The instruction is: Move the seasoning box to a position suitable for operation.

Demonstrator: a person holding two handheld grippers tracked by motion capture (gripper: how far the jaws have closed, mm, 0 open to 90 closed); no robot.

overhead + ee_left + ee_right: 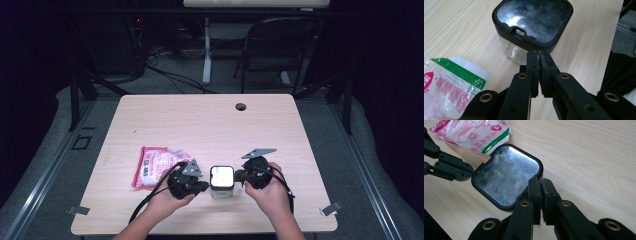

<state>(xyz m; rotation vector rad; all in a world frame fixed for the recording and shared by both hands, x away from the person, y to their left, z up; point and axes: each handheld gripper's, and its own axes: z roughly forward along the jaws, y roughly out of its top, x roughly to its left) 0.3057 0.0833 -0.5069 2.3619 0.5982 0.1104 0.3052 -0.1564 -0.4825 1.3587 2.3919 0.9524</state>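
A small clear container (221,182) with a black-rimmed lid is sitting on the pale wooden table (210,125), just below the middle of the high view, and both tools are closing in on it from either side. The left gripper (204,186) is coming at it from the left of the frame, the right gripper (239,175) from the right — each held in one of the person's hands, whose forearms are entering from the bottom edge.

In the left gripper view, the jaws are standing pressed together with nothing between them, their tips touching or almost touching the container (532,25) at its near lower rim, in the upper middle of the frame. The lid is looking glossy and dark, with a small tab at its front edge. In the right gripper view, the jaws are likewise pressed together and holding nothing; their tips are lying against the lower right edge of the container (506,175), whose lid is reflecting light. The left gripper (471,173) is showing at the left of that frame, its tips meeting the container's opposite corner.

A pink, white and green packet (155,165) is lying flat on the table to the left of the container — it is appearing at the lower left of the left gripper view (451,82) and at the upper left of the right gripper view (474,132).
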